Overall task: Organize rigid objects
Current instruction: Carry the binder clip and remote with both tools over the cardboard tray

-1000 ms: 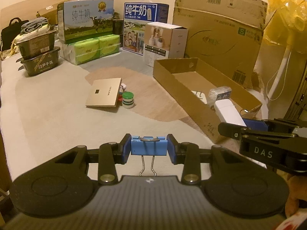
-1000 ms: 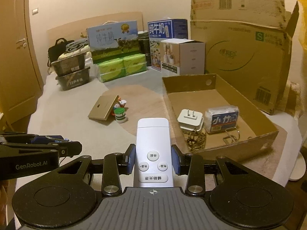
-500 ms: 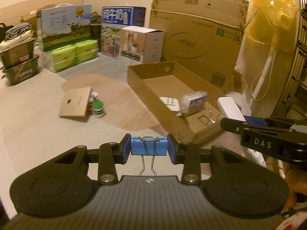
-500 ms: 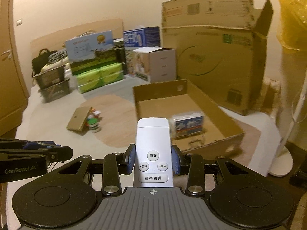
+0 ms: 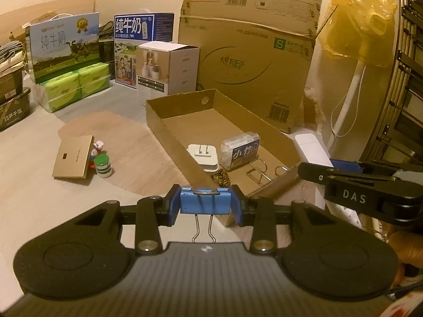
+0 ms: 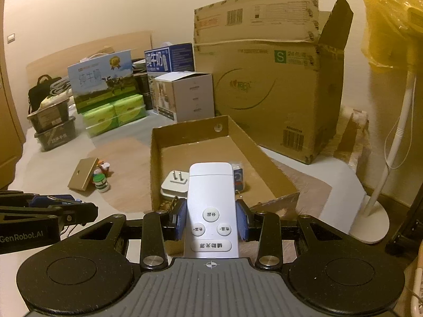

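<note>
While both tools are loaded, neither has yet released its item into the shallow cardboard tray (image 5: 169,129), which serves as the collecting point. The left gripper (image 5: 205,206) has its jaws clamped on a blue binder clip (image 5: 205,203), pads pressing the clip's two ends, wire handles hanging back toward the tool body; it hovers at the tray's near corner, outside the wall. The right gripper (image 6: 211,222) has its jaws clamped across the sides of a white remote control (image 6: 211,206), button face up, its far end projecting over the tray's near wall; holding it by the narrow sides appears chosen so it can be laid flat. Already inside the tray, toward its near end, lie a white plug adapter (image 5: 203,155), a clear packet with a blue label (image 5: 242,152), loose wire clips (image 5: 257,170) and a small patterned item (image 5: 220,177) I cannot identify. Outside the tray, to its left on the surface, a tan flat box (image 5: 72,159), a green-capped small jar (image 5: 102,166) and a small figurine (image 5: 97,146) sit touching or just beside one another, evidently unsorted. Behind the tray stand a large cardboard carton (image 5: 248,60) and a white product box (image 5: 169,68). Judgement: delivery stage, with three items outstanding.
</note>
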Available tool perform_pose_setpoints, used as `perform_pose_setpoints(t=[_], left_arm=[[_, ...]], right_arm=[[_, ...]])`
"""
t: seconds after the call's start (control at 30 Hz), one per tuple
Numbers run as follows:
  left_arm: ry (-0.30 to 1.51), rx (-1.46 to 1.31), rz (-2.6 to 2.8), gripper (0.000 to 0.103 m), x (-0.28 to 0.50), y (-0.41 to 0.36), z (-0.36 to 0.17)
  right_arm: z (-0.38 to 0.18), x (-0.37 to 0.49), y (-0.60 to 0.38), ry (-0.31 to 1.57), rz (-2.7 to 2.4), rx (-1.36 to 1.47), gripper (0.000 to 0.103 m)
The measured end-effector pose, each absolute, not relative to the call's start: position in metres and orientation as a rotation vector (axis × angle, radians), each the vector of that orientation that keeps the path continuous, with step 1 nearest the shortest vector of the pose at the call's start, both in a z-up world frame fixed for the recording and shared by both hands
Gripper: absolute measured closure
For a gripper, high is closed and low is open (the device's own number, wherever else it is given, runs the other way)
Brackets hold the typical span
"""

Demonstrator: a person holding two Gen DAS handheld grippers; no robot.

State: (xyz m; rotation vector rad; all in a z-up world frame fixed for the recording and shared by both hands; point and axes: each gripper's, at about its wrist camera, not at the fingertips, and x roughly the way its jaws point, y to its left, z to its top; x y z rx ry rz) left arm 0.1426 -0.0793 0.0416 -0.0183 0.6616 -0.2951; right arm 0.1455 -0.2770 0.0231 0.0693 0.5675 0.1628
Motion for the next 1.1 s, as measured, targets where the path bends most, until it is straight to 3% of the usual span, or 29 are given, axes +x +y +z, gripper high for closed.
perform_pose_setpoints(t=[1.1], left_arm=[[0.656, -0.055, -0.281, 0.067, 0.270, -0.115, 0.054]], right_arm=[[0.038, 0.274, -0.317, 0.644, 0.236, 0.042, 0.064]])
